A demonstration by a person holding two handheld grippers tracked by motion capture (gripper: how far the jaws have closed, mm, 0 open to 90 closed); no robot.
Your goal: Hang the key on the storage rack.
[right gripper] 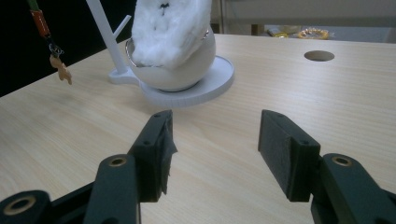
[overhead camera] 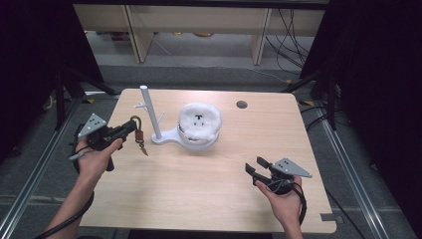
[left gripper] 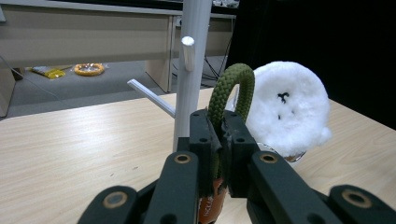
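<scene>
Left gripper (overhead camera: 130, 128) clamped on the olive-green cord loop (left gripper: 232, 88) of a keychain (overhead camera: 139, 135), held above the left part of the wooden table (overhead camera: 199, 189). Loop pinched between the two black jaws and arching up past their tips in the left gripper view; orange tag (right gripper: 39, 20) and small charm (right gripper: 61, 68) dangling below the jaws, clear of the tabletop. Just right of and beyond the jaw tips, the upright post of the white peg stand (overhead camera: 148, 112), one short peg (left gripper: 187, 52) a little above and left of the loop, not touching it. Further right on the stand's round base, a white bowl (right gripper: 180, 70) with a fluffy white plush face (overhead camera: 200, 119) resting in it.

Right gripper (overhead camera: 254, 169) low over the near right part of the table, well apart from the keychain, jaws spread wide with bare tabletop between the pads. Round cable hole (overhead camera: 242, 104) at the far right of the table
</scene>
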